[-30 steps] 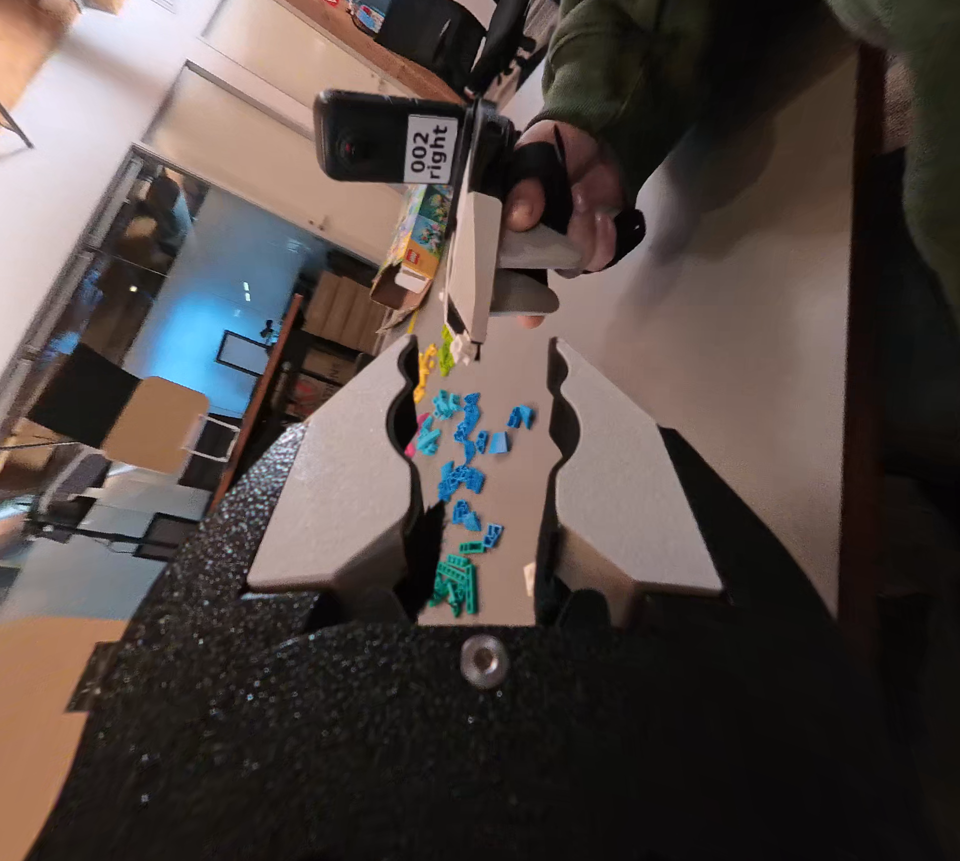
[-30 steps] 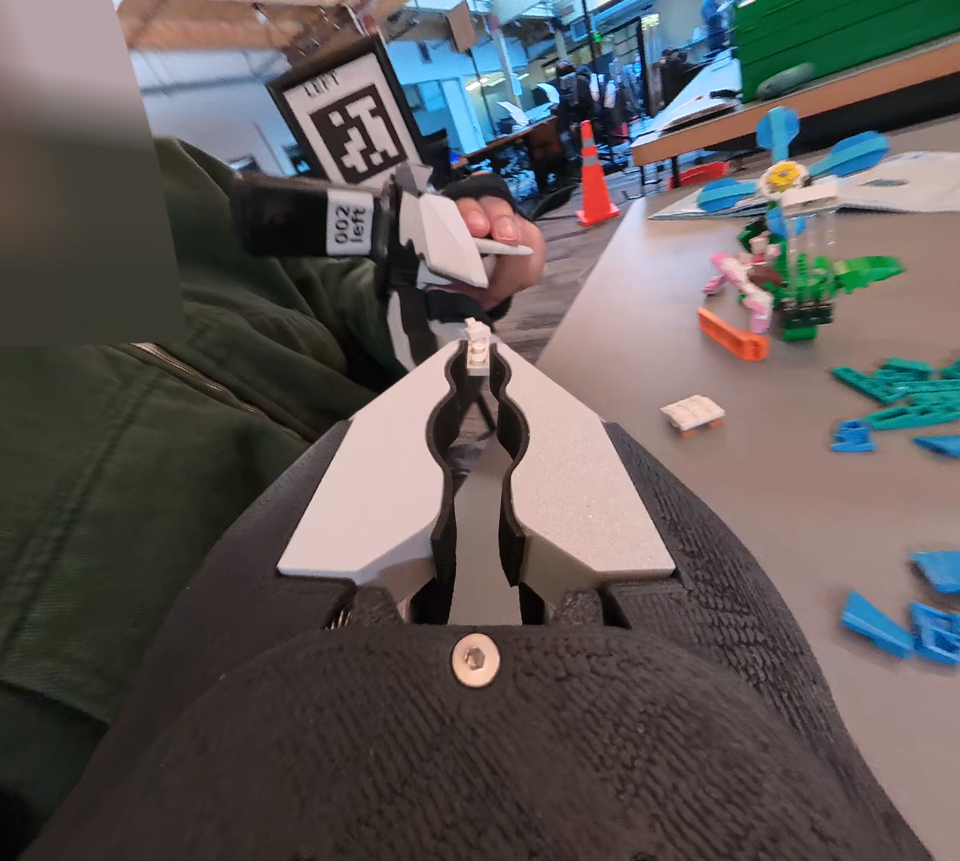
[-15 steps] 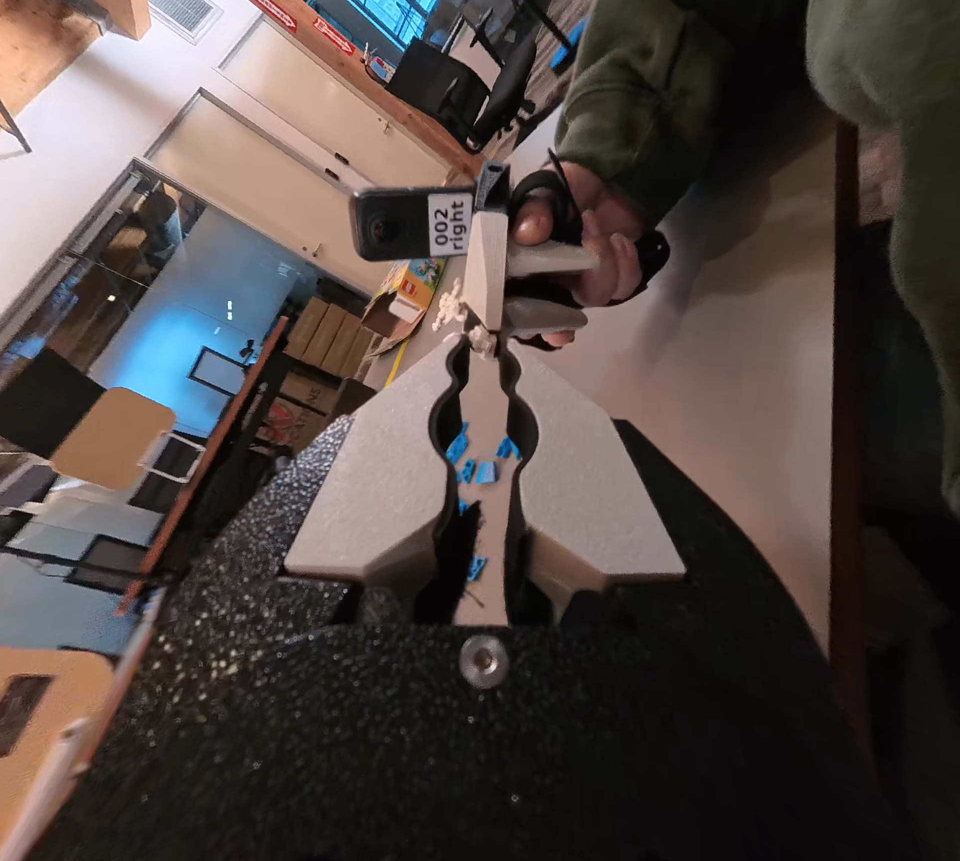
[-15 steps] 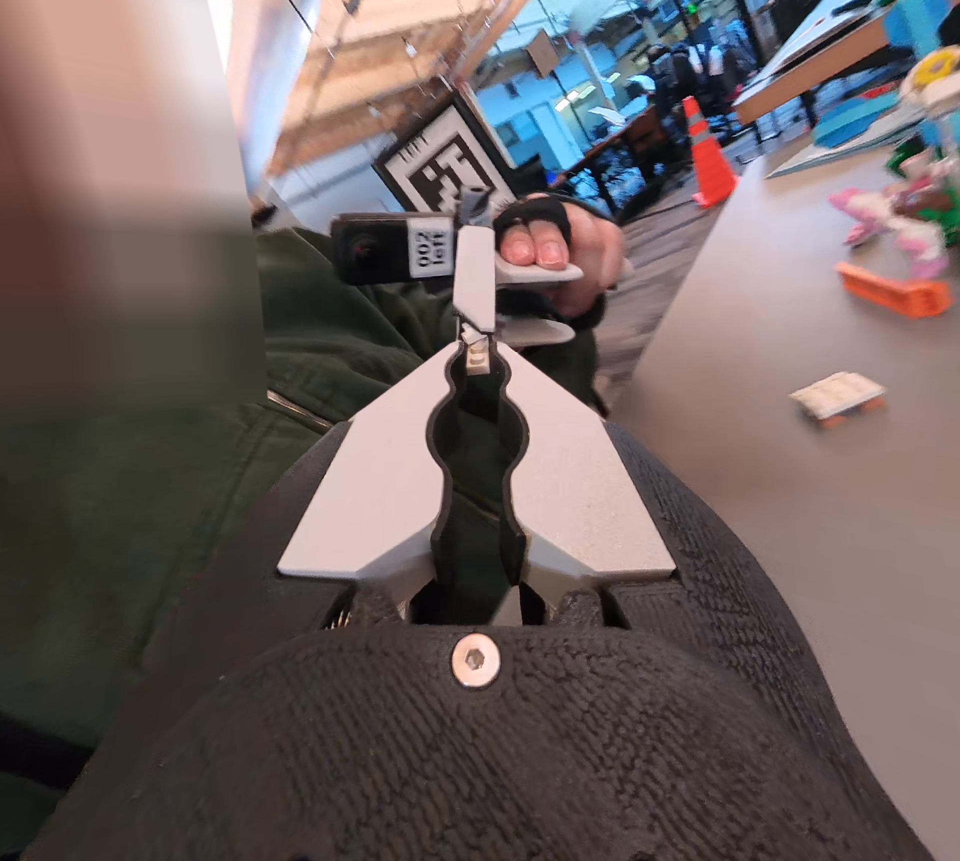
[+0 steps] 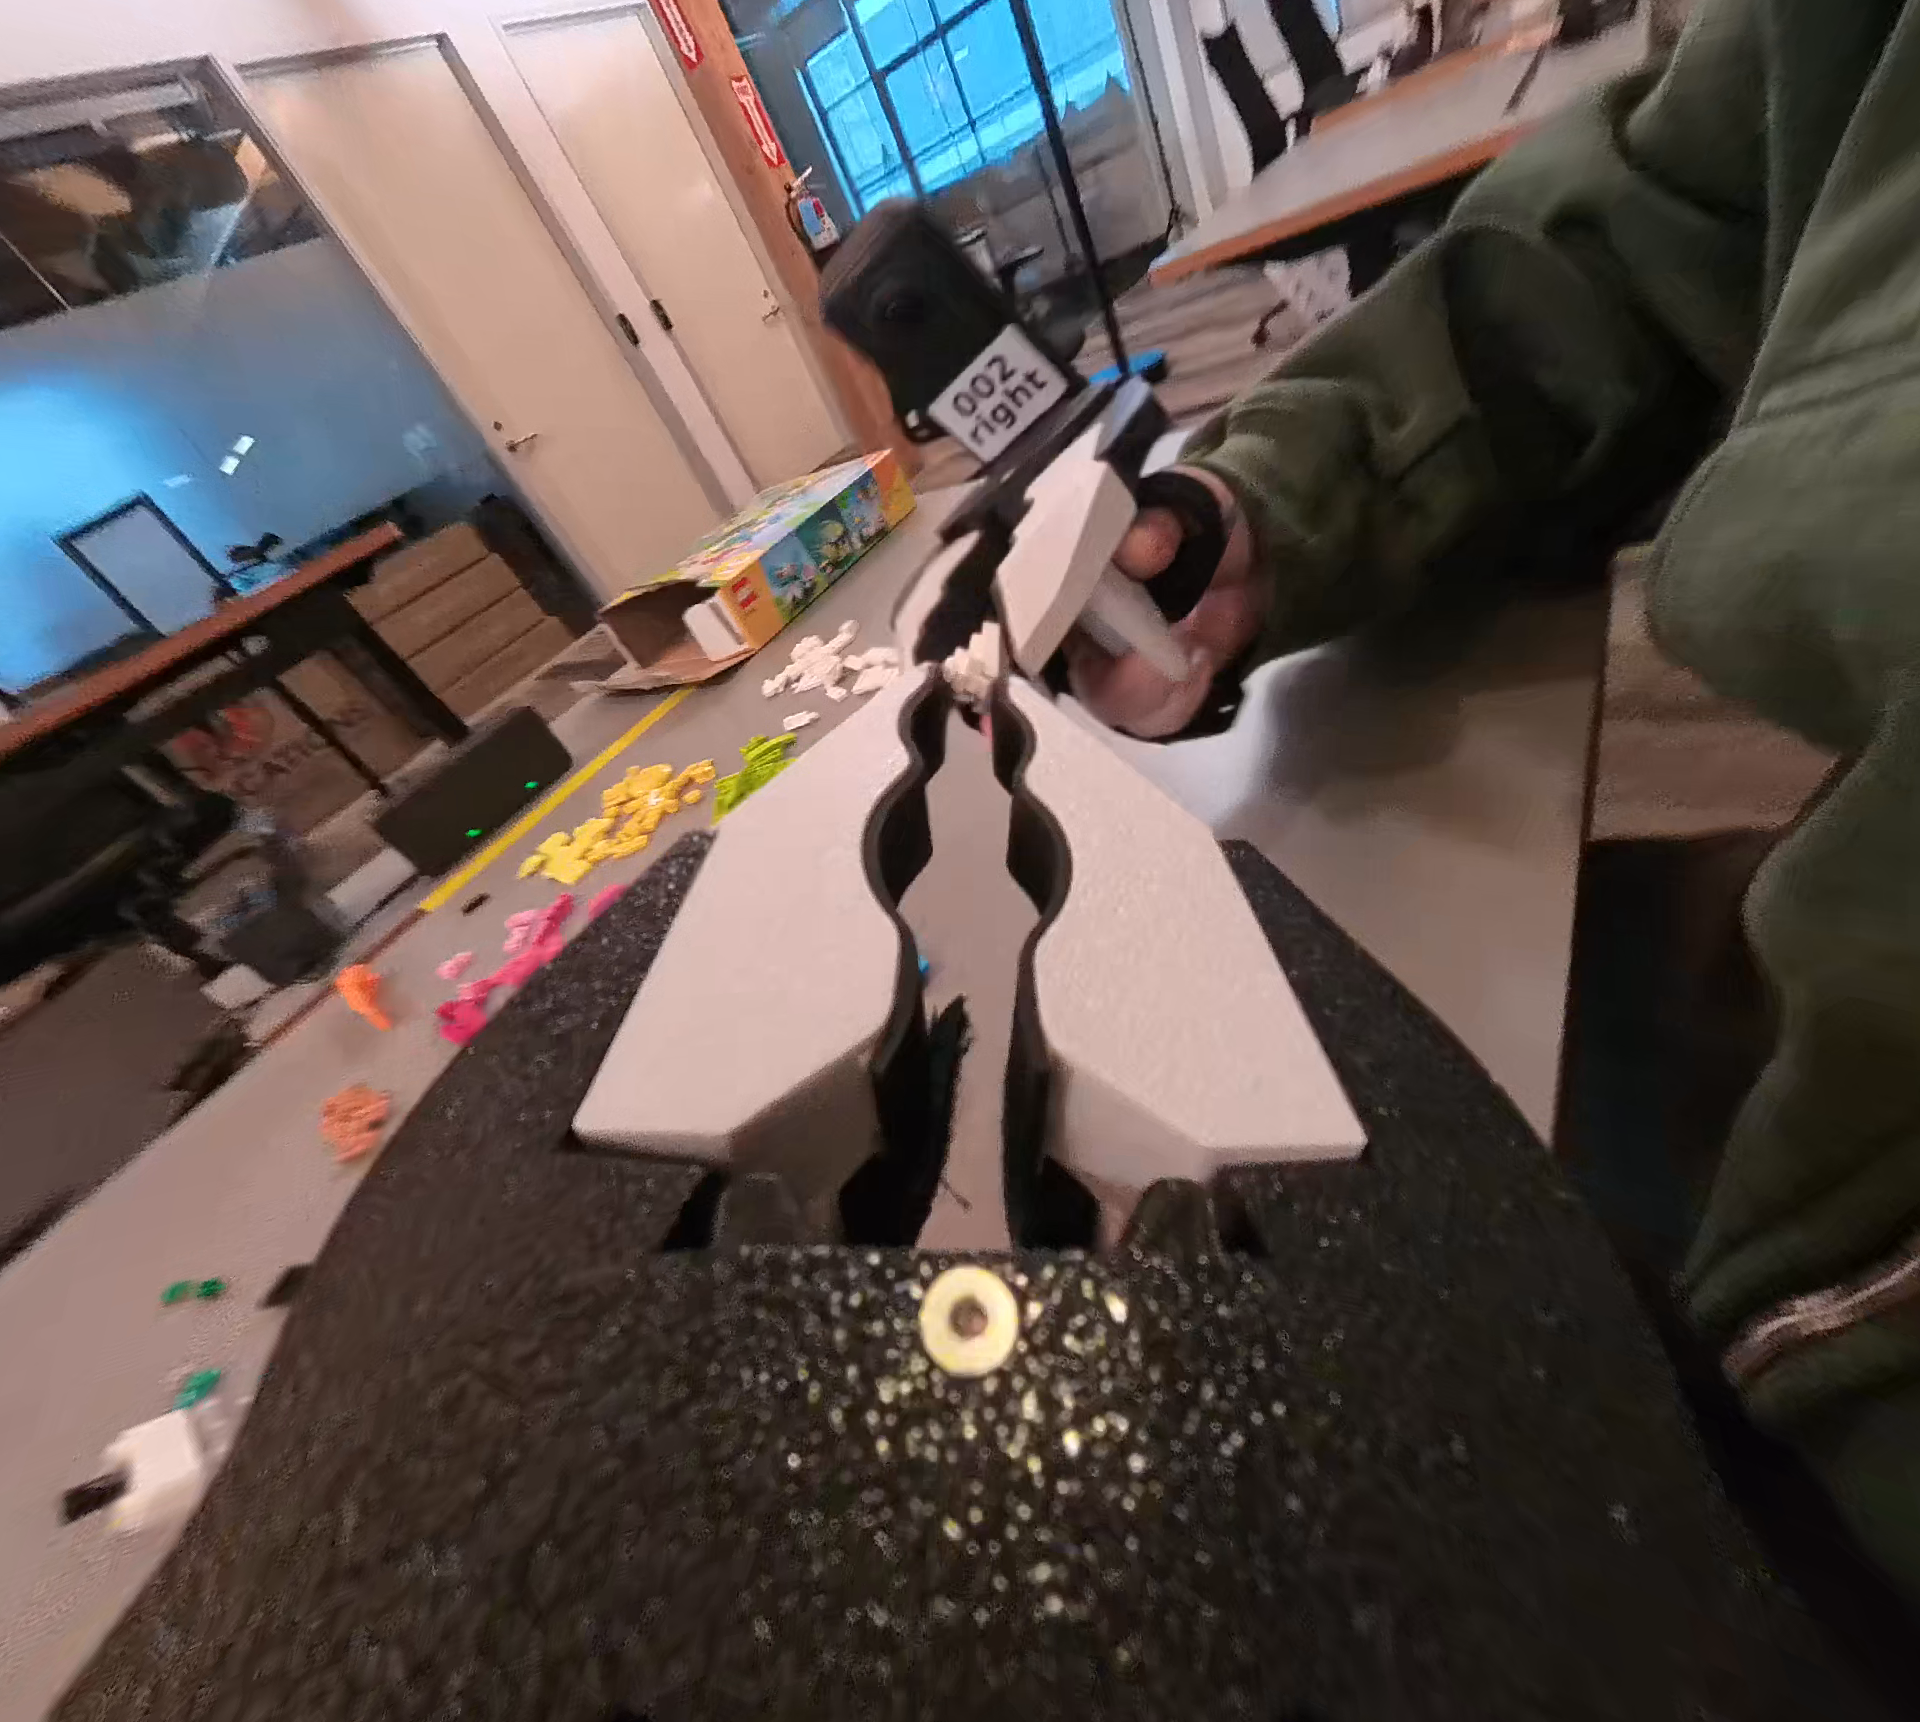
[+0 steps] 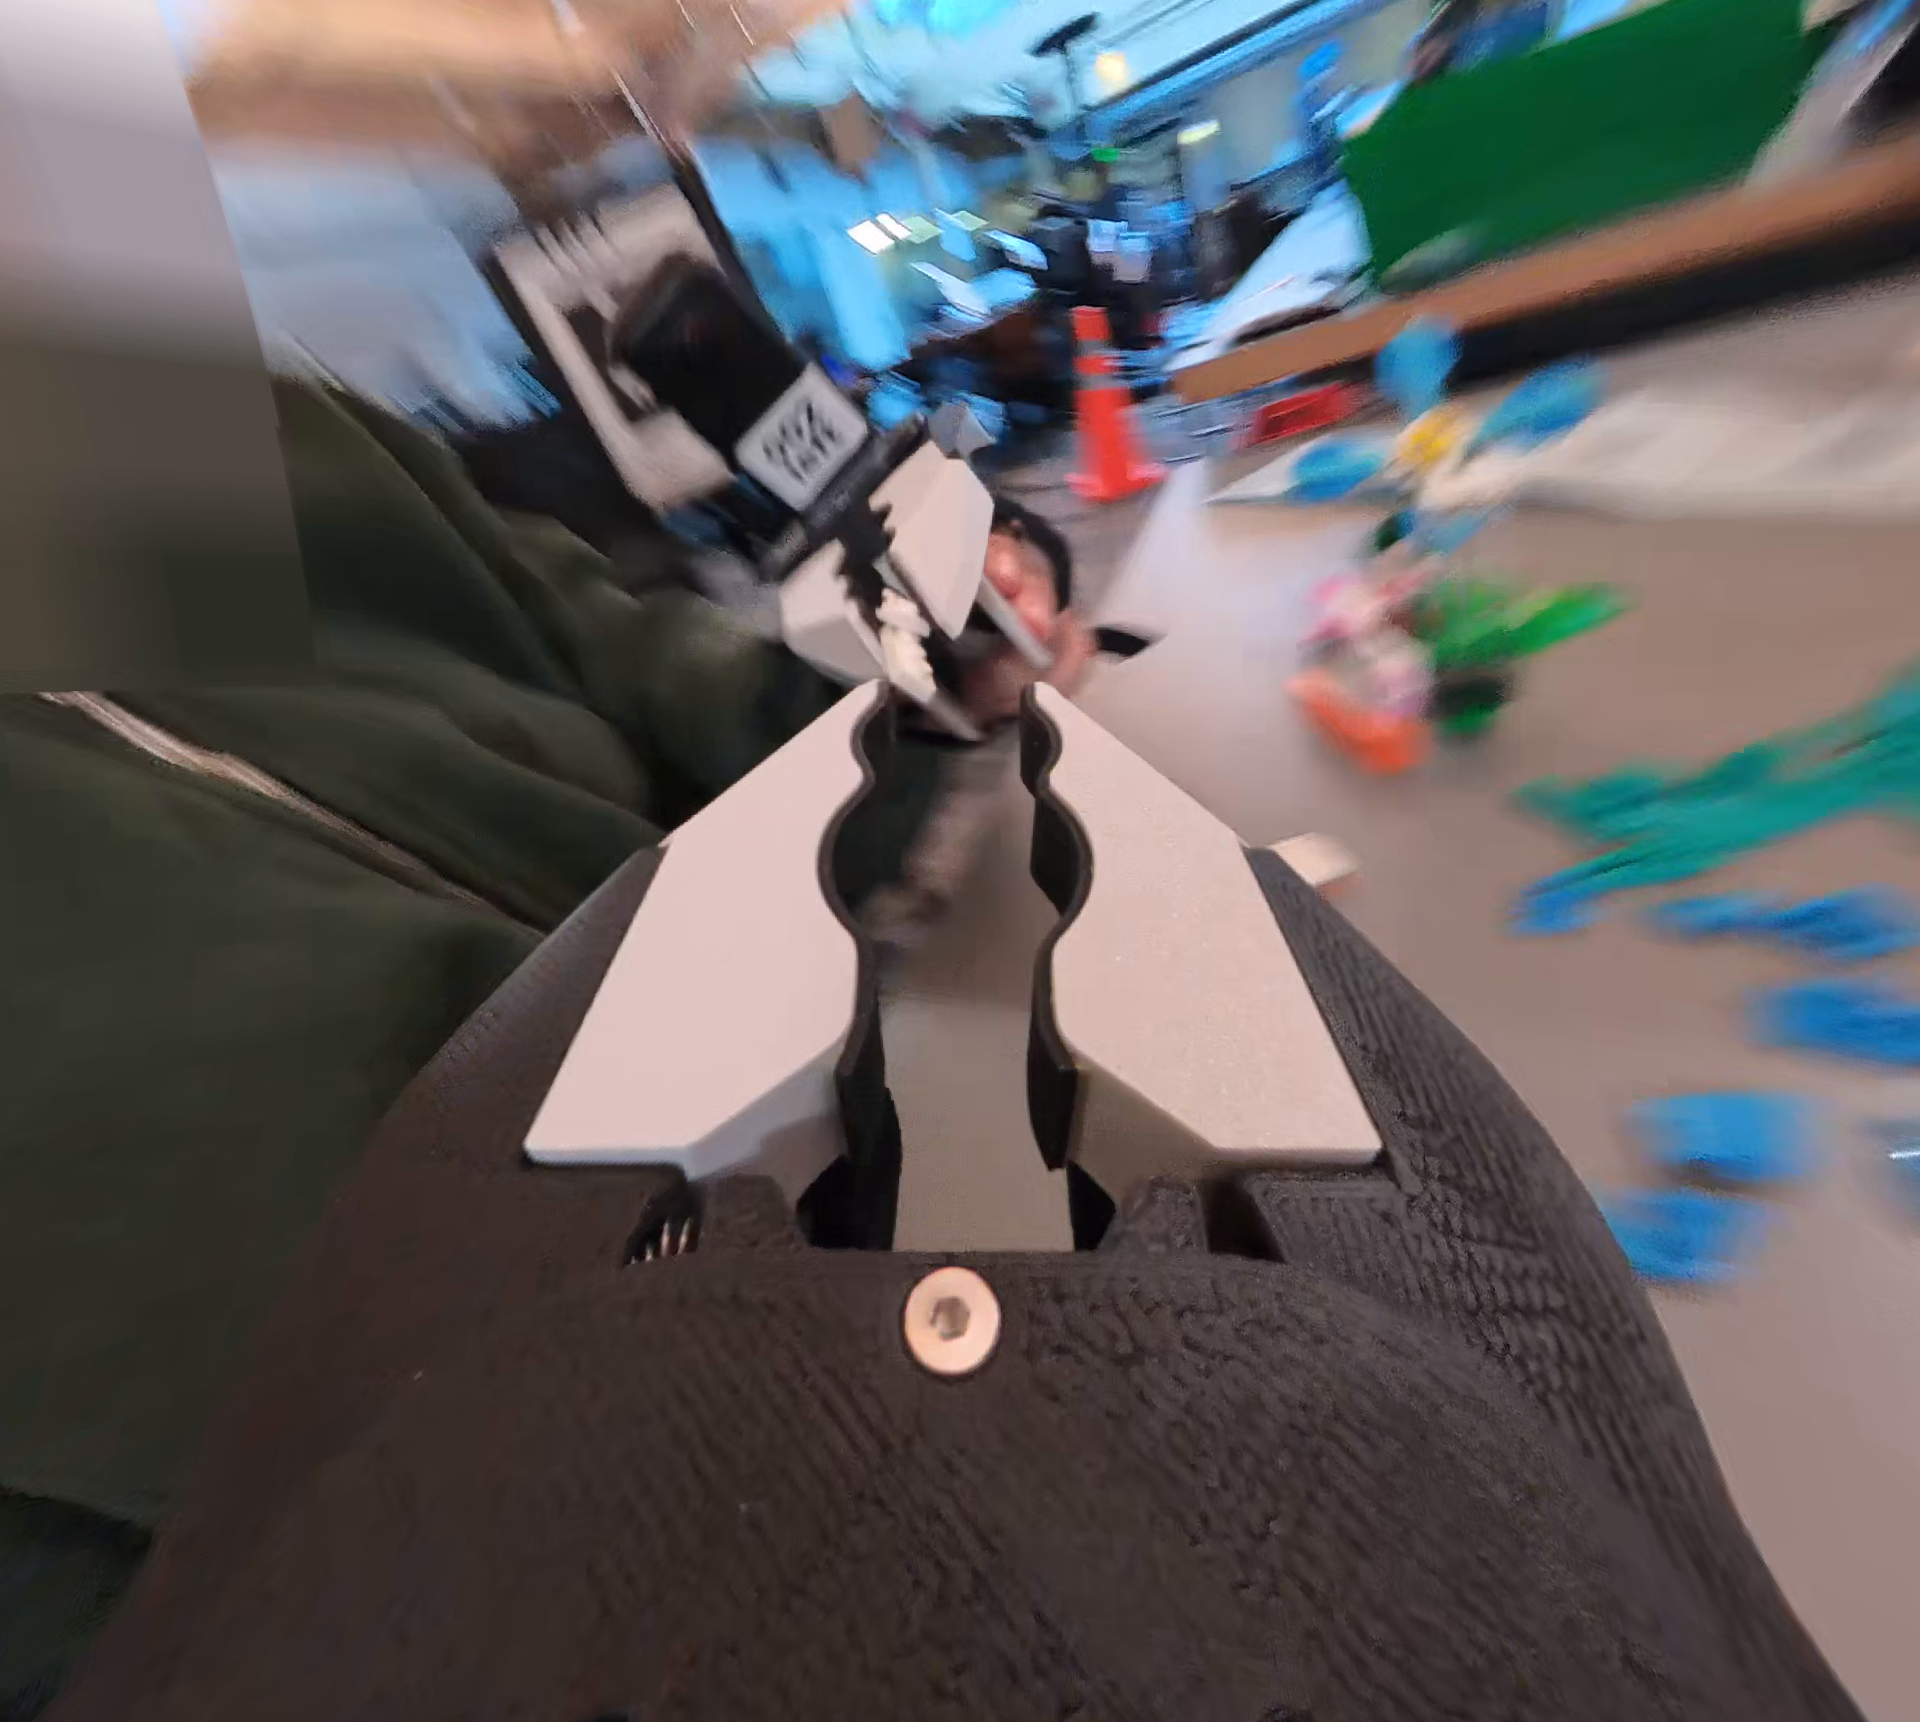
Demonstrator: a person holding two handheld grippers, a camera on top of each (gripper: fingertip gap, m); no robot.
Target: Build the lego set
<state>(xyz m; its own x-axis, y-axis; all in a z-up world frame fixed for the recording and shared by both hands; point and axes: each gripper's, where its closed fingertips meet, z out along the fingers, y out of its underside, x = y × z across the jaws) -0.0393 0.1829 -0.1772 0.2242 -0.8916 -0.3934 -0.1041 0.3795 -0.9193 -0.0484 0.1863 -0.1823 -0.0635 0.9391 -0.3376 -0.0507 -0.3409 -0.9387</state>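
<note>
the left gripper point(image 5: 966, 701) pinches a small white lego piece point(image 5: 964, 680) at its tips; the right gripper point(image 6: 956, 706), jaws parted and empty, faces it tip to tip above the grey table point(image 5: 1351, 799).

grey table point(image 5: 1382, 841); on it an opened box point(image 5: 769, 566) at far end, white bricks point(image 5: 831, 670) beside it; then yellow point(image 5: 623, 825), lime point(image 5: 753, 763), pink point(image 5: 509, 955), orange point(image 5: 353, 1116) piles; blue bricks point(image 6: 1766, 1028), teal bricks point(image 6: 1714, 805) too.

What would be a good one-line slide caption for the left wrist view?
Left gripper pinches a small white Lego piece at its fingertips, meeting the right gripper above the table.
</note>
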